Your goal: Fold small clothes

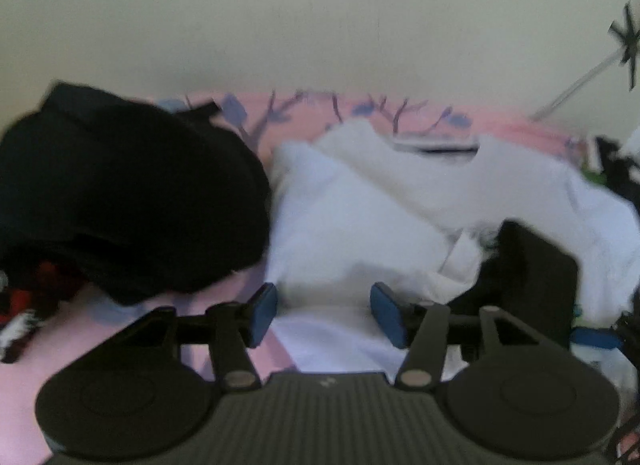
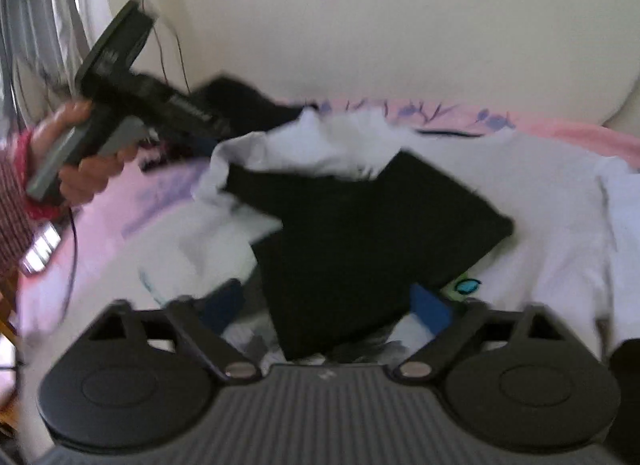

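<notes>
Both grippers' jaws stand spread: left gripper (image 1: pixel 324 311) over white cloth (image 1: pixel 360 217), right gripper (image 2: pixel 332 305) around black garment (image 2: pixel 360 233).

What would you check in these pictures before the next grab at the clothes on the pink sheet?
1. Left gripper open: ok, nothing between the blue pads.
2. White garment under the left gripper: ok.
3. Right gripper has the black garment between its pads: ok; whether they pinch it, cannot tell.
4. White garment lying flat: not ok, rumpled.
5. Black pile apart from the white garment: not ok, they meet.
</notes>
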{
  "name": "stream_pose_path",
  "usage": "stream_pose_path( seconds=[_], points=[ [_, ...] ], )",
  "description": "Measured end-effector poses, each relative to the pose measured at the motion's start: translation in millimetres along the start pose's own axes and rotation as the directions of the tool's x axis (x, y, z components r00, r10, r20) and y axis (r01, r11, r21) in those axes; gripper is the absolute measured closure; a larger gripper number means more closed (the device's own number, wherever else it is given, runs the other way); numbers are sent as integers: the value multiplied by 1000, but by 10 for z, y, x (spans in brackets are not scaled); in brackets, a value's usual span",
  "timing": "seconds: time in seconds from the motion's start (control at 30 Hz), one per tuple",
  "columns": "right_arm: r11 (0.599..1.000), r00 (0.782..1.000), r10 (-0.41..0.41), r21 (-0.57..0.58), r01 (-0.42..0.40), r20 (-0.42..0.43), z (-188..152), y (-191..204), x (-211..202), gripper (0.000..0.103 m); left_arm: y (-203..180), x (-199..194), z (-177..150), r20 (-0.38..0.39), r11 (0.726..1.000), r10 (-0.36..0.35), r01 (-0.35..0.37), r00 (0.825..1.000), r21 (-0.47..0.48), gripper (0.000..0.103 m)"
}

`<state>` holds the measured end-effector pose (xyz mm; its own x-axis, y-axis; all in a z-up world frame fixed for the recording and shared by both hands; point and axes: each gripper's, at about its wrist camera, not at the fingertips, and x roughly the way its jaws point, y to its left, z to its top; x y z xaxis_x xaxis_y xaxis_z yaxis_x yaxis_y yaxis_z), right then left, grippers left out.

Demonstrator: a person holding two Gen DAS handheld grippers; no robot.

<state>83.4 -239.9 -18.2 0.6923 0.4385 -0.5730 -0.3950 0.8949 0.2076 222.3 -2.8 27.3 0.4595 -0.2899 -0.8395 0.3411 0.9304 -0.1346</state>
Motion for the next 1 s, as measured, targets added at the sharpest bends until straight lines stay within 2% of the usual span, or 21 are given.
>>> stream_pose_path(
  seconds=[0.03,0.07,0.1,0.13,0.17,0.23,0.3,0.33,0.37,0.4,0.43,0.47,0.53,0.6,0.7,0.77,0.83,0.87,0.9,0.93,1.0],
  points=[
    [997,998,-54,-61,55,25,-15,44,13,70,25,63,-33,-2,1000,-3,3,1000,-10,55],
    [991,995,-96,-93,99,32,-4,47,34,103,21,102,-37,18,1000,9,-9,1000,-24,67],
    [993,994,-97,-66,99,42,39,-23,1,103,14,79,-24,46,1000,15,-14,999,-26,83],
    [995,992,-97,-12,98,82,97,-143,-92,103,27,42,-8,66,999,3,-1,998,-33,92],
    [990,982,-144,13,144,125,160,-241,-200,103,53,-30,16,99,998,-22,27,995,-56,93],
    [967,938,-251,92,236,240,308,-498,-519,103,102,-211,52,204,991,-72,93,976,-92,93],
    [940,887,-328,206,272,326,413,-765,-846,103,103,-347,65,294,988,-77,112,953,-103,94],
    [929,868,-352,248,276,350,449,-863,-968,103,90,-374,69,320,989,-66,105,945,-107,94],
    [927,868,-348,267,263,354,475,-925,-1018,103,80,-365,67,329,989,-49,91,943,-113,94],
    [933,883,-321,274,233,342,489,-960,-1018,74,74,-333,63,327,989,-31,75,944,-124,94],
    [942,909,-277,273,194,310,486,-962,-956,58,77,-277,54,316,988,-22,69,948,-138,94],
    [942,922,-268,275,191,279,465,-930,-875,33,80,-219,39,303,987,-14,61,953,-148,94],
    [974,958,-162,196,116,236,376,-731,-655,32,98,-87,6,270,986,18,27,963,-162,94],
    [994,980,-75,94,58,185,294,-428,-438,32,144,15,-36,236,984,39,4,971,-177,94],
    [999,995,48,-18,-47,86,232,-60,-159,32,230,67,-70,215,981,30,12,976,-193,94],
    [992,997,80,-100,-79,11,198,147,47,32,256,38,-77,216,979,21,24,976,-201,94],
    [984,998,52,-167,-59,-44,143,289,247,34,255,28,-68,216,979,20,25,976,-204,94],
    [981,998,26,-192,-36,-55,116,302,318,43,254,23,-70,216,979,23,22,976,-203,94],
    [973,1000,-12,-229,5,-27,101,297,308,87,249,19,-72,217,979,24,21,976,-203,94],
    [969,999,-38,-247,32,-21,129,266,296,103,242,23,-73,217,979,27,18,976,-202,94],
    [969,994,-95,-223,106,60,208,76,87,103,247,17,-84,219,979,25,20,975,-202,94]
  ],
)
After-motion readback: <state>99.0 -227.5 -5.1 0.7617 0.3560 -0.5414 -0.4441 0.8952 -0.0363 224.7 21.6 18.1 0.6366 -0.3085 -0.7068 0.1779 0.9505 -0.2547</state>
